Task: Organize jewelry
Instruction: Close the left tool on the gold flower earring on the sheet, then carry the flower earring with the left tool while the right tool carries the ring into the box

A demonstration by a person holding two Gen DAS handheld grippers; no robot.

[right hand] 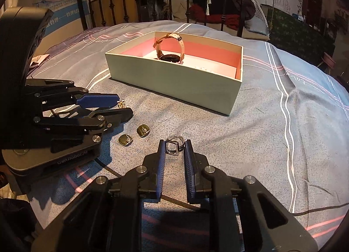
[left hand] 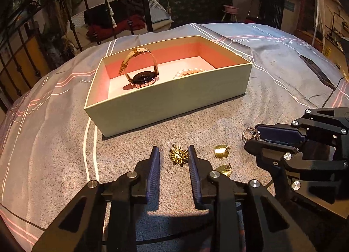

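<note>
My right claw is clamped on the silver ring; my left claw brackets the gold brooch on the bed, grip unclear. Next, I think: lift both into the box.

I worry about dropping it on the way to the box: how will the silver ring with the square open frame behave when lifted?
The silver ring with the square open frame looks rigid and light. Its thin smooth metal may slip or twist between the right hand-held gripper pads. If dropped, the soft grey bedspread should stop it rolling far.
</note>
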